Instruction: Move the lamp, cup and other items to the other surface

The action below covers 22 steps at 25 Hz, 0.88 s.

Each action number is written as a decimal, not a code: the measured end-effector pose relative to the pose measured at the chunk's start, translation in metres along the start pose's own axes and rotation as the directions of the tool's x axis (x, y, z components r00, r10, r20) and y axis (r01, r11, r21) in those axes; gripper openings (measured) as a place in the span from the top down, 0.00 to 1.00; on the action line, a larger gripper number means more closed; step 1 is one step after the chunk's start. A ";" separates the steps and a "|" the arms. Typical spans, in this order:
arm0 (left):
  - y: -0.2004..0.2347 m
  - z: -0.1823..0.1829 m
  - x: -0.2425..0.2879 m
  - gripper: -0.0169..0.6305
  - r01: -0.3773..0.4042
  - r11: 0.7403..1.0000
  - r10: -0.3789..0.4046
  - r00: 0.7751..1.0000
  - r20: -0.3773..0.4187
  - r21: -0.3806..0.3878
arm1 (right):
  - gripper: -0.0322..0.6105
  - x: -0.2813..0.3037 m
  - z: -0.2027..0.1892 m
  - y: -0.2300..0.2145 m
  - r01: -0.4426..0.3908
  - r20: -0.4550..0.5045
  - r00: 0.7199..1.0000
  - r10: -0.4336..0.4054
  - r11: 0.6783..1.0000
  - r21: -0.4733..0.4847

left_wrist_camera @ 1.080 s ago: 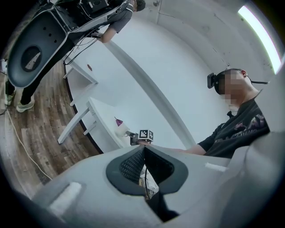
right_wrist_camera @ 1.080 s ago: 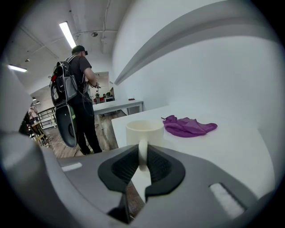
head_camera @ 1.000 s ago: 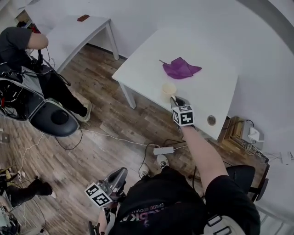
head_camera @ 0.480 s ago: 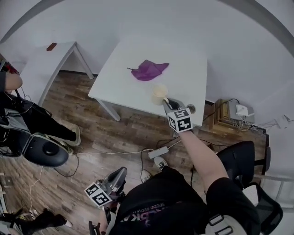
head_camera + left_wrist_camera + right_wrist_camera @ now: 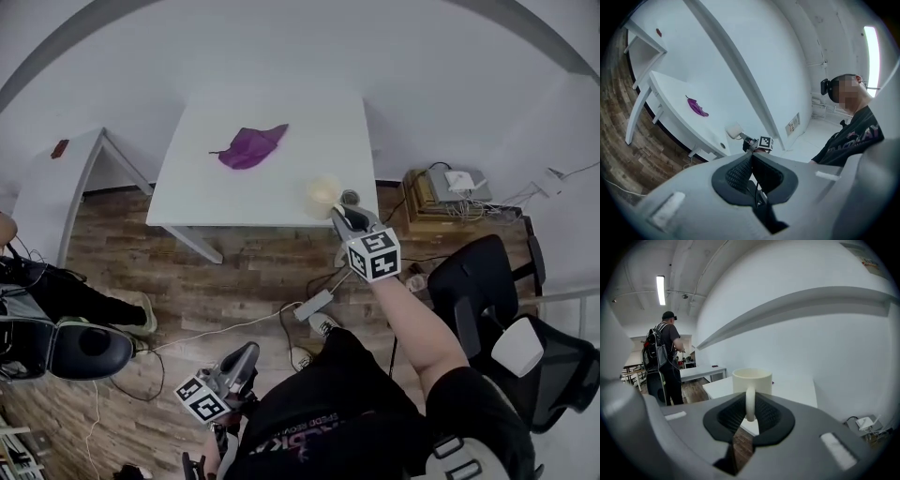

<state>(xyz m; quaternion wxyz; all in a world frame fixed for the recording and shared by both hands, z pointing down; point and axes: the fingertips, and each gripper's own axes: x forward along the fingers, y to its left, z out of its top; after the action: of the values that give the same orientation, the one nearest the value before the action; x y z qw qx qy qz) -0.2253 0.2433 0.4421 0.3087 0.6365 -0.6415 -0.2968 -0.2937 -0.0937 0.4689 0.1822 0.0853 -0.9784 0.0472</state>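
Observation:
A cream cup (image 5: 322, 192) hangs upright over the near right corner of the white table (image 5: 272, 202). My right gripper (image 5: 337, 210) is shut on its handle. In the right gripper view the cup (image 5: 751, 379) stands just beyond the jaws and its handle is pinched between the pads at the right gripper (image 5: 750, 409). A purple cloth (image 5: 248, 147) lies on the table's left half. My left gripper (image 5: 242, 360) stays low by my body, shut and empty; its pads meet in the left gripper view (image 5: 751, 157), which also shows the cup (image 5: 733, 130). No lamp is in view.
A second white table (image 5: 52, 187) with a small dark thing (image 5: 60, 148) stands to the left. A black office chair (image 5: 483, 281) is at the right, boxes and cables (image 5: 450, 187) are beside the table, and a power strip (image 5: 314, 305) lies on the floor. A person (image 5: 665, 355) stands far off.
The head view has swung round, so the table now lies squarer in the frame. My right gripper has carried the cup up and toward the table's near right corner. The left gripper has barely shifted.

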 end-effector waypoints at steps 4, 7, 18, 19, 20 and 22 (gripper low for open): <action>-0.006 -0.016 0.016 0.98 0.093 0.995 -0.096 0.991 -0.088 -0.037 | 0.88 -0.048 -0.013 -0.020 0.101 0.000 0.995 -0.101 0.994 0.032; -0.010 -0.024 0.026 0.98 0.128 0.991 -0.132 0.984 -0.122 -0.044 | 0.88 -0.076 -0.018 -0.034 0.148 0.001 0.989 -0.148 0.988 0.044; -0.031 -0.056 0.094 0.98 0.284 0.955 -0.298 0.913 -0.278 -0.089 | 0.88 -0.217 -0.058 -0.138 0.446 -0.021 0.894 -0.448 0.883 0.147; -0.037 -0.062 0.104 0.98 0.299 0.949 -0.314 0.903 -0.294 -0.094 | 0.88 -0.232 -0.062 -0.148 0.470 -0.024 0.881 -0.472 0.869 0.153; -0.043 -0.067 0.113 0.98 0.314 0.944 -0.329 0.892 -0.310 -0.098 | 0.88 -0.247 -0.066 -0.159 0.492 -0.028 0.869 -0.495 0.855 0.162; -0.056 -0.077 0.133 0.98 0.339 0.935 -0.353 0.872 -0.340 -0.102 | 0.88 -0.277 -0.076 -0.182 0.534 -0.036 0.843 -0.537 0.826 0.181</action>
<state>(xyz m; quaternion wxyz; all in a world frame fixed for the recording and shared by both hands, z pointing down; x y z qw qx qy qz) -0.1298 0.1108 0.4500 0.3733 0.7775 -0.4453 -0.2405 0.0207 -0.2213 0.4498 0.1713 0.3730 -0.9080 0.0836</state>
